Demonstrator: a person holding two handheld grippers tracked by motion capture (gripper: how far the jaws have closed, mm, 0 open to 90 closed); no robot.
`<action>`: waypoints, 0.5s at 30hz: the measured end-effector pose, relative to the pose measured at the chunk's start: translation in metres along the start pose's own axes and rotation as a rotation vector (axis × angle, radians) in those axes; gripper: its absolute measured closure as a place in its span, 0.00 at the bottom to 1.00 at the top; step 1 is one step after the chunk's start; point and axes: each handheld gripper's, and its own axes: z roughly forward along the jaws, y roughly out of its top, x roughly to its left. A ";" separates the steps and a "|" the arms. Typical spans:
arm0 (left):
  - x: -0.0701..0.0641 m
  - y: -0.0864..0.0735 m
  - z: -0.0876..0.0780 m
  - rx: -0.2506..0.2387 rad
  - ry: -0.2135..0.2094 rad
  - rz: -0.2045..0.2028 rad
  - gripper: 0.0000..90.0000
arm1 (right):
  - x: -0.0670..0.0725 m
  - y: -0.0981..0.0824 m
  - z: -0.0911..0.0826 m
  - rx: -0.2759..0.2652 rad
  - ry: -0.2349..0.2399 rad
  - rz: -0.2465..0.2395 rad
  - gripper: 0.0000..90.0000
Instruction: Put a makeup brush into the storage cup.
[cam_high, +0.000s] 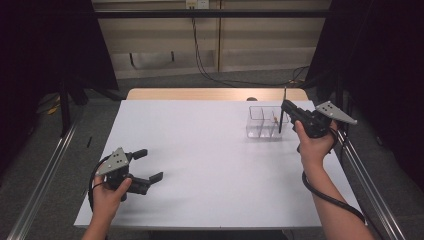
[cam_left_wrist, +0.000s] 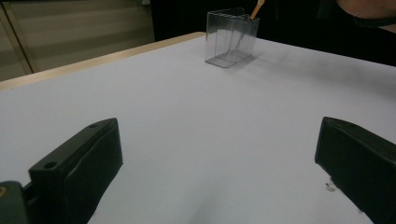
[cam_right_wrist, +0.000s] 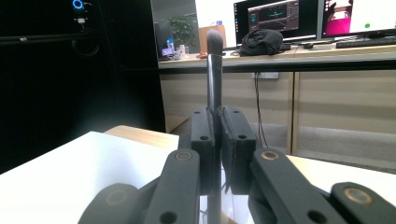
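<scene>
My right gripper (cam_high: 286, 107) is shut on a dark makeup brush (cam_high: 282, 114) that it holds upright at the right of the table. In the right gripper view the jaws (cam_right_wrist: 218, 116) clamp the brush handle (cam_right_wrist: 214, 84), and the bristle head points up. The brush's lower end hangs at the right side of a clear divided box (cam_high: 265, 122). The box holds a small orange-tipped stick (cam_left_wrist: 256, 9). My left gripper (cam_high: 150, 165) rests low near the table's front left, open, with nothing between its fingers (cam_left_wrist: 84, 163).
The white table top (cam_high: 200, 145) has a wooden strip along its far edge. Metal rails (cam_high: 45, 175) run along both sides of the table. Cables lie on the floor behind it. A desk with monitors (cam_right_wrist: 280, 18) stands farther back.
</scene>
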 end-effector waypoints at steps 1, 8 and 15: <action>0.000 0.000 0.000 -0.001 -0.001 -0.001 0.01 | -0.001 0.000 0.000 0.000 -0.002 -0.002 0.94; 0.000 0.000 -0.001 -0.001 -0.001 -0.004 0.01 | -0.004 0.002 0.004 -0.003 -0.010 0.001 0.94; 0.000 -0.001 0.000 -0.002 -0.002 -0.004 0.01 | -0.006 0.002 0.008 -0.004 -0.024 -0.006 0.94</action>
